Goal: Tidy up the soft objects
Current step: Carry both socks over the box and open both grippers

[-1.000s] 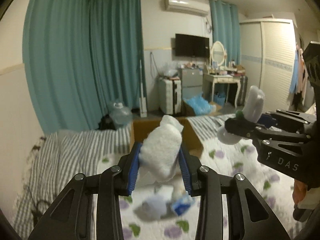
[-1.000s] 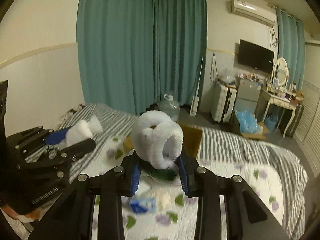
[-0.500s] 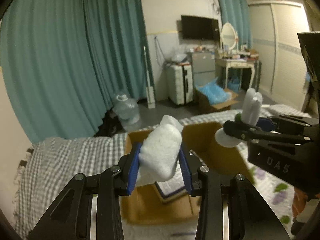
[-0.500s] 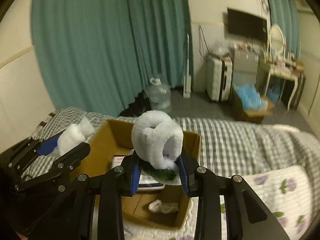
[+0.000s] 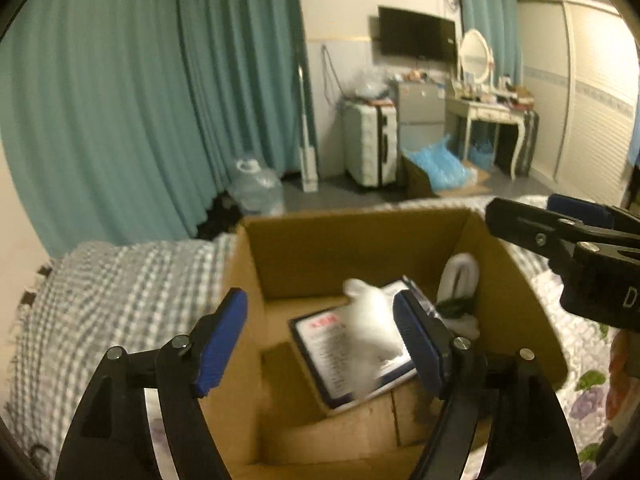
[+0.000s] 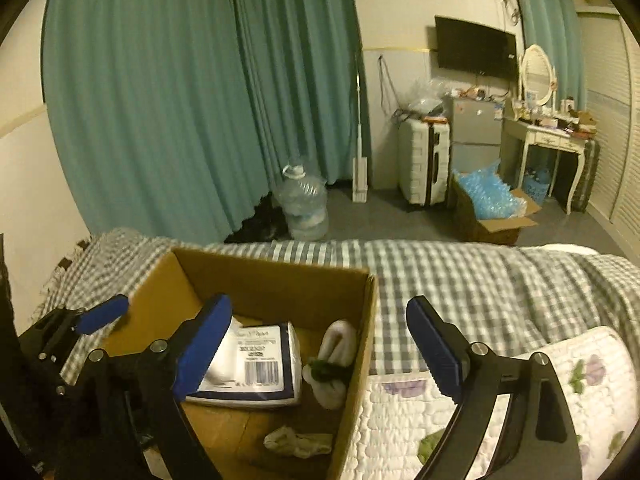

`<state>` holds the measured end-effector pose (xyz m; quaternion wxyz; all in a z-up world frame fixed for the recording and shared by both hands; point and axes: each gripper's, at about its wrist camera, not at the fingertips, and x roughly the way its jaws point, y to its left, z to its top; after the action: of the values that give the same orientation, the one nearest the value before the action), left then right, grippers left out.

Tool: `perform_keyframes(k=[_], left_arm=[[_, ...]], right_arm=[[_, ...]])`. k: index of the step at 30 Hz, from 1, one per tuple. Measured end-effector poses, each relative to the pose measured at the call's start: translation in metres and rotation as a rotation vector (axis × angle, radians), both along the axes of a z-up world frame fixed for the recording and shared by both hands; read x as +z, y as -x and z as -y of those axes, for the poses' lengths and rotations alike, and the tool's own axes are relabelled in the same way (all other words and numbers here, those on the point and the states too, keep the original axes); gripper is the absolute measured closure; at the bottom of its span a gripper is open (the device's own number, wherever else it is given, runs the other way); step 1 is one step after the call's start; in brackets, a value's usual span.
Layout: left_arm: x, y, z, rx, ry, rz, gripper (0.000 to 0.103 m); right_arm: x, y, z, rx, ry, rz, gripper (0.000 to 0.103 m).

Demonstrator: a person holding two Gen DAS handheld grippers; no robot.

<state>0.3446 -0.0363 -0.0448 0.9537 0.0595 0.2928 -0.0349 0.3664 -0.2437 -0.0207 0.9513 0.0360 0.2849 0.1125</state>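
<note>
Both claws hang over the cardboard box [image 6: 360, 344] on the bed, each spread wide with nothing between its blue pads. Between the fingers of the left gripper [image 5: 320, 332], a blurred white fluffy sock [image 5: 372, 332] shows over the flat white packet [image 6: 260, 364] on the box floor; whether it has landed I cannot tell. The right gripper [image 6: 320, 344] has its left finger over the box and its right finger over the checked blanket [image 6: 460, 280]. Down in the box, the white plush roll with a green patch [image 6: 332, 364] lies against the right wall, beside the packet. A small pale sock [image 6: 298, 442] lies nearer the front. Beyond the bed stand a water jug [image 6: 304, 208], teal curtains [image 6: 180, 100] and a white suitcase [image 6: 424, 168].
</note>
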Motion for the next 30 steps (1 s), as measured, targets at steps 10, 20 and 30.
perform_keyframes(k=[10,20,30], left_arm=[[0.126,0.107,-0.056,0.102,0.066,0.257,0.013],[0.211,0.256,-0.085,0.027,0.087,0.463,0.009],[0.171,0.282,-0.088,0.01,0.062,0.392,0.009]], right_arm=[[0.132,0.124,0.002,-0.069,0.064,0.192,0.002],[0.209,0.262,-0.014,-0.049,0.154,0.289,0.001],[0.17,0.319,-0.022,0.006,0.08,0.319,0.001]])
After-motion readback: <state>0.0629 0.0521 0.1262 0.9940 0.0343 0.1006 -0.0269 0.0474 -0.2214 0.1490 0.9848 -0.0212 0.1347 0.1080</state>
